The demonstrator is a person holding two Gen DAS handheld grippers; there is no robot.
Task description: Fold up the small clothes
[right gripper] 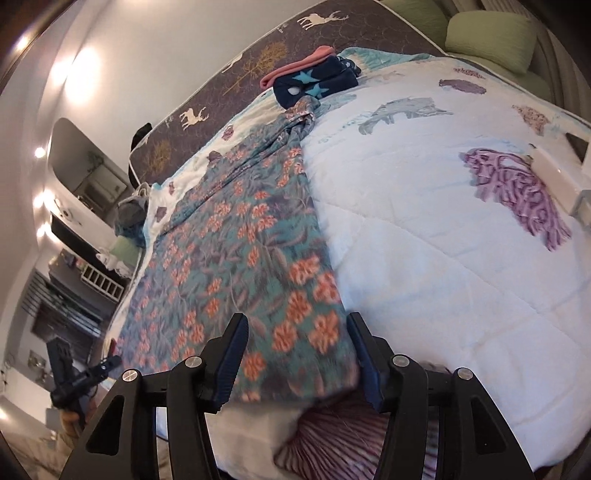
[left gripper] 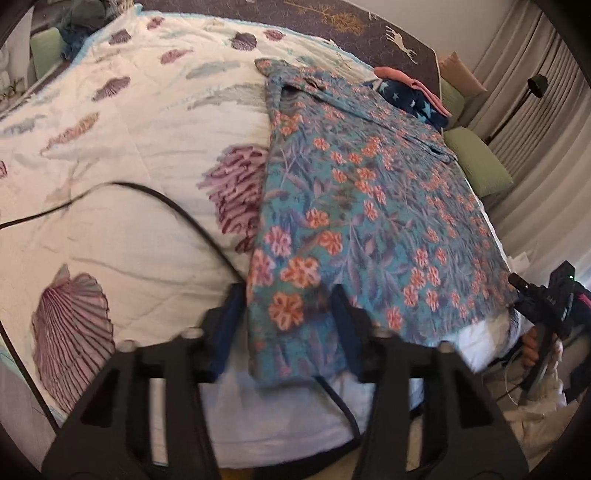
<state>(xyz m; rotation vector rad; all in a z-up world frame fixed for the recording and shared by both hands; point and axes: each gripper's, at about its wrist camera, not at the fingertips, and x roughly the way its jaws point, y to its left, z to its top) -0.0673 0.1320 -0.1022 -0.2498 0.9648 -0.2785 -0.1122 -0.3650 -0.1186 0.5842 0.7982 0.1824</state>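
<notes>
I see the floral garment lying flat on the bed, its long axis running from the near edge of the quilt away toward the headboard, with the bunched, narrower end pointing that way. My left claw stands released over one near corner, fingers parted on either side of the hem and not pressing it. My right claw is likewise released, straddling the other near corner without gripping. Beyond the far end sits a folded pile: a navy star-print piece with a pink one beside it, just touching the garment's tip. A black cable loops across the quilt left of the garment. The fabric is teal with orange and pink flowers, smooth near me, creased farther off
</notes>
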